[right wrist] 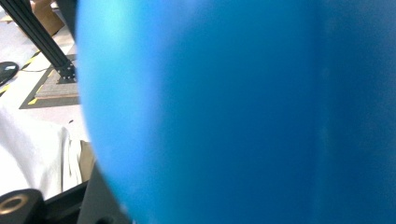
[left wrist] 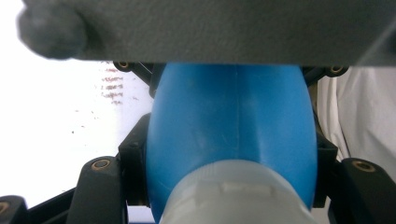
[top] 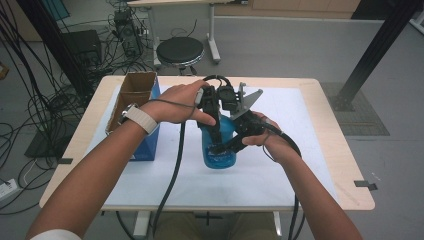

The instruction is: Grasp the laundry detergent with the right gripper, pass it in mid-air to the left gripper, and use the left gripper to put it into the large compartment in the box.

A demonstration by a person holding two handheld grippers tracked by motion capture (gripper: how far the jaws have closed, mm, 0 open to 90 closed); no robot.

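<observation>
I find the blue bottle [top: 220,150] upright on the white mat [top: 280,165], mid-table. My left gripper [top: 214,127] clamps its upper body; my right gripper [top: 235,145] clamps its side.

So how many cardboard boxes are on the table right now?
1. The open cardboard box stands at the table's left edge, to the left of the blue bottle that both grippers hold. Another could be hidden behind the arms, though nothing suggests it.

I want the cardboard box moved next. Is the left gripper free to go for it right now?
Probably not: the left gripper is shut on the blue bottle, though the box stands unobstructed beside it.
</observation>
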